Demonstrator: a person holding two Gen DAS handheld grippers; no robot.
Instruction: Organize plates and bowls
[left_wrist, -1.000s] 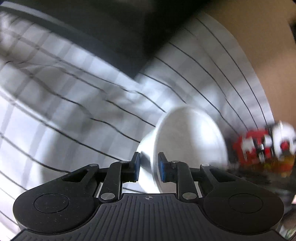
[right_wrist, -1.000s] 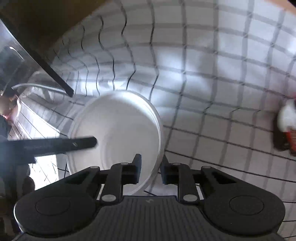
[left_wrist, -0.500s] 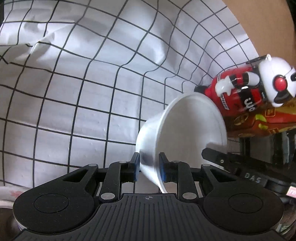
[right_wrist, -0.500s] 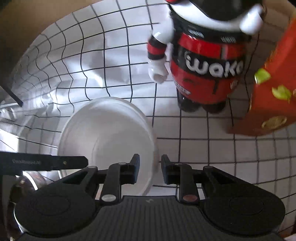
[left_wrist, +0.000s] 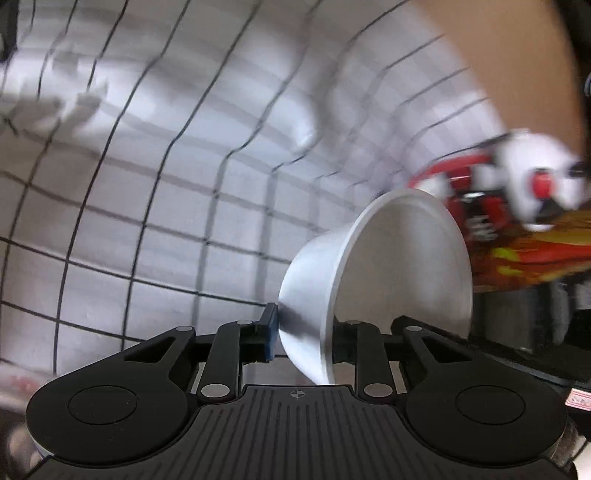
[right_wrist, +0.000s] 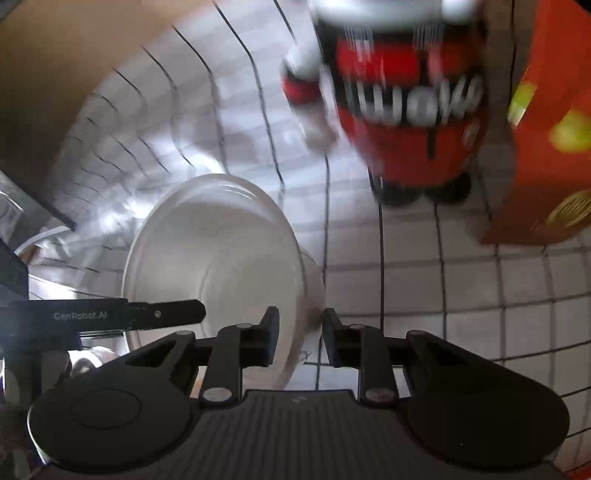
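A white bowl (left_wrist: 399, 266) hangs tilted on its side above the checked cloth, its mouth turned to the right. Its wall runs between the fingers of my left gripper (left_wrist: 303, 332), whose jaws are opening. The blue pad sits beside the outer wall and the other finger is hidden behind the rim. In the right wrist view the same bowl (right_wrist: 221, 251) has its rim clamped in my right gripper (right_wrist: 300, 332), one finger inside and one outside. One finger of my left gripper (right_wrist: 166, 314) reaches into the bowl from the left.
A red and white toy figure (right_wrist: 406, 110) stands on the white checked cloth (right_wrist: 480, 277) just beyond the bowl, with an orange-red box (right_wrist: 546, 129) to its right. Both show blurred in the left wrist view, figure (left_wrist: 517, 184) and box (left_wrist: 535, 258). Bare brown surface (left_wrist: 498, 55) lies beyond the cloth.
Both grippers carried the bowl across the cloth to just in front of the toy figure and box. The left jaws have widened around the bowl's wall. The right grip is unchanged.
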